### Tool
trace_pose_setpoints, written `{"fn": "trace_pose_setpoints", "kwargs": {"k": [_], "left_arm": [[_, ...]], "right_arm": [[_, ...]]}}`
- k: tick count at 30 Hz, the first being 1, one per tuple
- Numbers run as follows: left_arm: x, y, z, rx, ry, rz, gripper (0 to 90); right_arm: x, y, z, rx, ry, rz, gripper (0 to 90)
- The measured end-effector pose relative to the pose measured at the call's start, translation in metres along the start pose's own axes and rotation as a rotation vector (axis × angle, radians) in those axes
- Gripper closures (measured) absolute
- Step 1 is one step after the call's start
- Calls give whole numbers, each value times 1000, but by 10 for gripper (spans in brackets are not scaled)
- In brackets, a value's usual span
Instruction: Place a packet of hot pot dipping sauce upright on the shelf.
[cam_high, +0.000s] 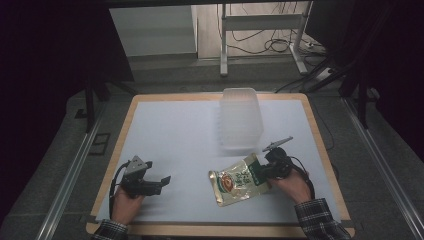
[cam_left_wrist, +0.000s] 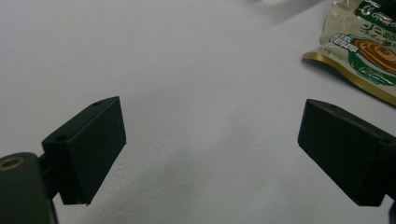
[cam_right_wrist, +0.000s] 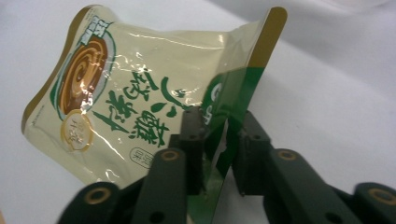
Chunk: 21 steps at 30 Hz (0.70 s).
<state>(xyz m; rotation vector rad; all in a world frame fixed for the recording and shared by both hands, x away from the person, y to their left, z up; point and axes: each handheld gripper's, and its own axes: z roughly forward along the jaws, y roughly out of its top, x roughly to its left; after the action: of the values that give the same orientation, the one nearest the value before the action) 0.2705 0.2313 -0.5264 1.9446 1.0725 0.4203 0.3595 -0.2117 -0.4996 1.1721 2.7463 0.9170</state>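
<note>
My right gripper (cam_high: 264, 169) pinches a snack packet (cam_high: 235, 181); my left gripper (cam_high: 159, 182) rests released.

In the high view the cream and green packet lies in the lower centre-right of the frame on the white table (cam_high: 170, 130), just below a clear plastic tub (cam_high: 241, 118) that stands at upper centre. In the right gripper view my jaws are clamped on the packet's (cam_right_wrist: 140, 88) green sealed edge, which stands up between them. In the left gripper view my jaws are spread wide over bare table (cam_left_wrist: 187, 70), with the packet (cam_left_wrist: 364, 46) at the upper right corner, well apart from them.
</note>
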Motion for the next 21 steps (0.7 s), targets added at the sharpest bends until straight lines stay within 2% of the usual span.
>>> {"fn": "trace_pose_setpoints", "kwargs": {"k": [2,3,8,10,13,14,21], "left_arm": [[0,0,1,5,2,7,74],[-1,0,1,5,5,10,74],[0,0,1,-2,8,9,73],[0,0,1,-1,8,7,72],[1,0,0,0,7,9,72],[0,0,1,-1,9,10,71],[1,0,-1,-10,14,7,67]], "right_arm": [[3,2,-2,7,4,-25,879],[3,2,-2,7,4,-25,879],[14,9,-5,16,-25,-86,891],[17,13,-10,4,-28,-103,891],[21,19,-19,-18,-24,-128,891],[24,23,-26,-34,-20,-152,891],[35,38,-41,-72,8,-190,892]]}}
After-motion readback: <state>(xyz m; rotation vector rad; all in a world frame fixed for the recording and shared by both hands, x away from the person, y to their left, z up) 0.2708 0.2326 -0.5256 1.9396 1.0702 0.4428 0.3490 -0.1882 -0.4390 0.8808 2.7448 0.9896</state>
